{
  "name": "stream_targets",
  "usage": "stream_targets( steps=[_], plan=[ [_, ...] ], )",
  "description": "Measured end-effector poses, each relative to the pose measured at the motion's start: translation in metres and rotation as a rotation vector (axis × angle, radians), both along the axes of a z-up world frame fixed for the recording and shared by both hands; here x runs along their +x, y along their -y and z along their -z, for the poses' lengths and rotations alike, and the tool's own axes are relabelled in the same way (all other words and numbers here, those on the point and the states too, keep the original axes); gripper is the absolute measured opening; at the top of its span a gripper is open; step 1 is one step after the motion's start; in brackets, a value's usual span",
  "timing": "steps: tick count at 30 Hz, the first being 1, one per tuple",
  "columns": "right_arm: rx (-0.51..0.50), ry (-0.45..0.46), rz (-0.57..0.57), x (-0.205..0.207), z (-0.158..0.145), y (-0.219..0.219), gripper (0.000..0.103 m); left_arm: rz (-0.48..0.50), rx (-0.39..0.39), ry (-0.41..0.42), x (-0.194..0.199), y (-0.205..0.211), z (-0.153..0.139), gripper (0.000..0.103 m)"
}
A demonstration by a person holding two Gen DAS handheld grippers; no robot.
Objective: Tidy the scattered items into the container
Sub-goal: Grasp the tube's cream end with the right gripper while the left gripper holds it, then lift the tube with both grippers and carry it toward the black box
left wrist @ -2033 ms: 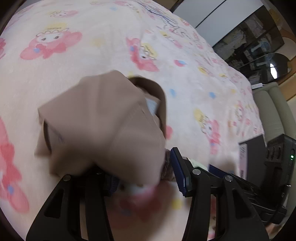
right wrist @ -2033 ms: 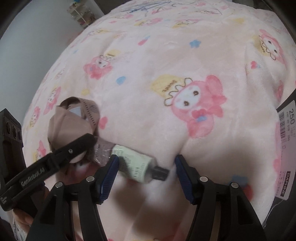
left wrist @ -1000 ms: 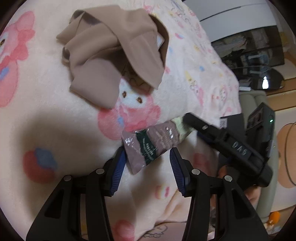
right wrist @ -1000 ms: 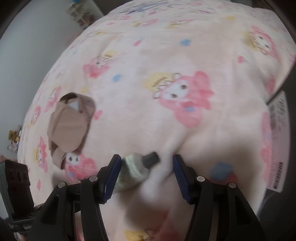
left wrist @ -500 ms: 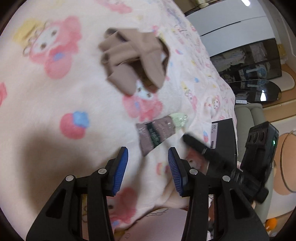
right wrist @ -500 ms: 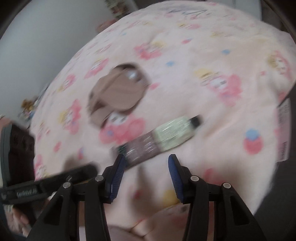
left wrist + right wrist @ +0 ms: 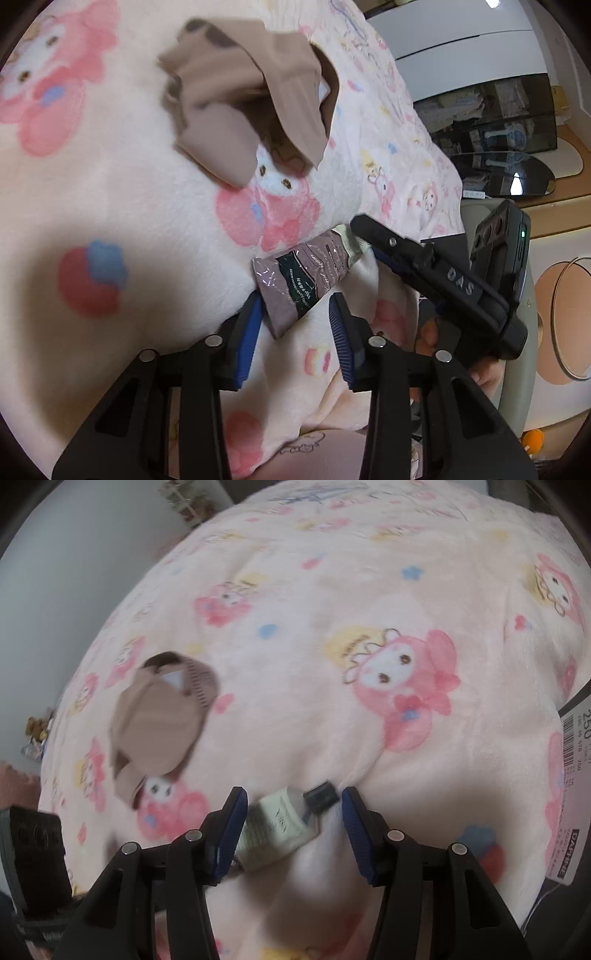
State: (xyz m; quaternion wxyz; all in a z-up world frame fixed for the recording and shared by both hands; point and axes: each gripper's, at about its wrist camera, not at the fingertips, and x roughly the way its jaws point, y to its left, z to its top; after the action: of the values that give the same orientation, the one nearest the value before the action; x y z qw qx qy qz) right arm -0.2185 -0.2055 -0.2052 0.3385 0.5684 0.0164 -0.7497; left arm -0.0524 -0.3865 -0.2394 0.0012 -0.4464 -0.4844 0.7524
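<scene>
1. Bed surface: soft pink cartoon-print blanket (image 7: 332,602), deeply dimpled near both claws; all items lie on it.
2. Left claw (image 7: 295,332): jaws closing, flat crimped end of the cream tube (image 7: 306,280) between them. Pads look just beside the tube, not pressing; I read it as released.
3. Right claw (image 7: 295,823): jaws opening, the same tube's (image 7: 280,819) black cap end between them. Left pad sits against or just beside the tube body, cannot tell which; right pad stands clear. No grip.
4. Risk: both claws work 1 tube from opposite ends. If the left closes while the right nudges, the tube could twist or slide out of the closing jaws.
5. Risk: the plush blanket gives underfoot; a pad may pinch fleece along with the tube and drag the blanket.
6. Risk: the crimped end is thin and glossy, likely slippery to hold.
7. Farther out: a beige crumpled garment (image 7: 251,96) lies well apart from the tube, untouched, not in the way.
8. Container: a dark box with a white label (image 7: 570,786) at the blanket's right edge, near the right claw; interior hidden.
</scene>
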Motion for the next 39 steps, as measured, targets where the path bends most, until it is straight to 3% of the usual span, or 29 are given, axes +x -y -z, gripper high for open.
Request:
stream_targets(
  steps=[7,12,17,24,25,27,28,29,31,33,39],
  plan=[
    [-0.015,0.034,-0.146,0.051,-0.020,0.007,0.046,-0.109,-0.086,0.011,0.044,0.010,-0.021,0.036],
    [-0.045,0.099,-0.244,0.076,-0.021,0.013,0.046,-0.138,-0.119,0.060,0.059,0.016,-0.015,0.036],
    [0.096,-0.040,-0.205,0.065,-0.008,0.026,0.046,-0.145,-0.126,0.070,0.051,0.015,-0.004,0.036],
    [0.051,0.009,-0.202,0.045,0.013,0.034,0.053,-0.115,-0.096,0.044,0.042,0.010,0.009,0.036],
    [0.044,0.001,-0.210,0.046,0.011,0.034,0.053,-0.112,-0.105,0.049,0.040,0.008,0.009,0.041],
    [0.035,-0.030,-0.222,0.051,0.001,0.032,0.053,-0.087,-0.138,0.044,0.039,0.002,0.000,0.041],
    [0.024,-0.022,-0.233,0.054,-0.003,0.030,0.043,-0.073,-0.144,0.031,0.039,-0.002,-0.005,0.041],
    [0.001,0.008,-0.250,0.059,-0.007,0.028,0.040,-0.062,-0.145,0.014,0.040,-0.006,-0.012,0.041],
    [-0.024,0.013,-0.274,0.070,-0.018,0.027,0.040,-0.049,-0.133,-0.011,0.041,-0.013,-0.022,0.036],
    [-0.013,-0.044,-0.285,0.092,-0.034,0.025,0.039,-0.045,-0.167,-0.012,0.042,-0.019,-0.033,0.030],
    [-0.020,-0.094,-0.294,0.108,-0.062,0.012,0.039,-0.070,-0.174,0.005,0.055,-0.021,-0.040,0.029]
  ],
)
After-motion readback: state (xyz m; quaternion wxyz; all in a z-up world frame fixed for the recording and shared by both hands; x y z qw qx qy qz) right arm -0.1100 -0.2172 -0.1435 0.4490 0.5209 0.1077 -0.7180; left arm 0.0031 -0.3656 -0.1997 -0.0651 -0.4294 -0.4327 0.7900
